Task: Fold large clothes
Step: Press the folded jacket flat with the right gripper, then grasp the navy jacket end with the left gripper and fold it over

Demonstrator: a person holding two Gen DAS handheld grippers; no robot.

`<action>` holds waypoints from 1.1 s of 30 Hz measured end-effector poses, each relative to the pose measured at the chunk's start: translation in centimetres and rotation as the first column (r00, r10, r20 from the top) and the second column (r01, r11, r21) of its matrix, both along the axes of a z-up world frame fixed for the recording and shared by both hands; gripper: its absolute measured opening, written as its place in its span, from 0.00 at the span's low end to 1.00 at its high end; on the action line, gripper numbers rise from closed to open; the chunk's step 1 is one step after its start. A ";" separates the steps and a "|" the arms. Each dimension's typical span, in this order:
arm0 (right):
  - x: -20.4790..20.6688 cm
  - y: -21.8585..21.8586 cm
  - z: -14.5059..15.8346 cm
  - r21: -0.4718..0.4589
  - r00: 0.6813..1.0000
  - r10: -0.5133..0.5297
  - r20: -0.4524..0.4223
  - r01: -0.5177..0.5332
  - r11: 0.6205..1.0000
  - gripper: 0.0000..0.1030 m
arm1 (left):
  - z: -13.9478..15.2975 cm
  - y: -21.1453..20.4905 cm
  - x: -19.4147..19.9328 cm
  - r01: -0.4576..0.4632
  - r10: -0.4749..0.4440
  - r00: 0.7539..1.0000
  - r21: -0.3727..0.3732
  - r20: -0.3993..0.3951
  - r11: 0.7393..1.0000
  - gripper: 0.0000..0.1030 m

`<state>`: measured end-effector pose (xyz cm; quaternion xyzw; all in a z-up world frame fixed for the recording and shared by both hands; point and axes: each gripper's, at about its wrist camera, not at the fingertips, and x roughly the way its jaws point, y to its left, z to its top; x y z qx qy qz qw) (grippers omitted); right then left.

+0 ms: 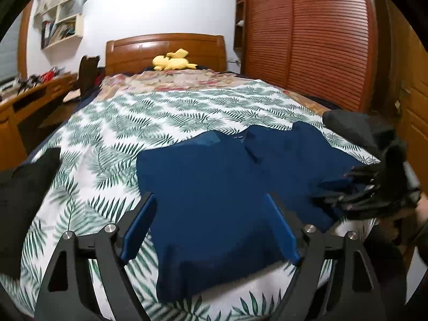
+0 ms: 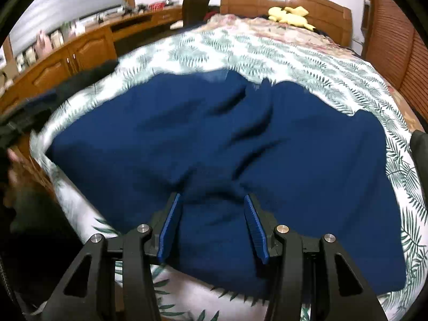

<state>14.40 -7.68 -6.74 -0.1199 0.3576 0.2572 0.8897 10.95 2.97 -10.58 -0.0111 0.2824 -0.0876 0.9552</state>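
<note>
A dark blue garment point(image 1: 208, 176) point(image 2: 187, 133) lies spread on the leaf-print bed cover point(image 1: 133, 112) point(image 2: 267, 50), creased across its middle. My left gripper point(image 1: 210, 196) hovers over its near left part, jaws wide open, nothing pinched between the blue pads. My right gripper point(image 2: 211, 200) sits at the garment's near edge with a raised bunch of blue cloth filling the gap between its fingers, and creases run toward that spot. In the left wrist view the right gripper point(image 1: 337, 190) shows at the garment's right edge, blurred, with a hand behind it.
A black garment point(image 1: 26, 187) lies on the bed's left side, and another dark item point(image 1: 355, 128) on the right. A yellow plush toy point(image 1: 174, 60) rests by the wooden headboard point(image 1: 165, 42). A wooden desk point(image 1: 32, 93) runs along the left, louvred wardrobe doors point(image 1: 307, 40) along the right.
</note>
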 end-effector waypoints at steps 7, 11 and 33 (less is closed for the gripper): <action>0.6 -0.6 -0.6 0.063 1.000 0.006 0.002 -0.006 0.998 0.49 | -1.5 1.6 -1.4 -0.093 0.092 0.994 -0.014 -0.067 0.996 0.80; 0.1 -1.9 0.6 0.127 1.000 0.003 0.000 -0.003 0.992 0.50 | -2.2 2.1 -1.9 -0.120 0.116 0.988 -0.036 -0.102 0.992 0.80; 3.8 -0.1 -1.8 0.014 0.993 0.121 0.000 -0.121 0.993 0.51 | -5.1 2.7 -0.1 -0.250 0.247 0.938 0.019 -0.242 0.968 0.80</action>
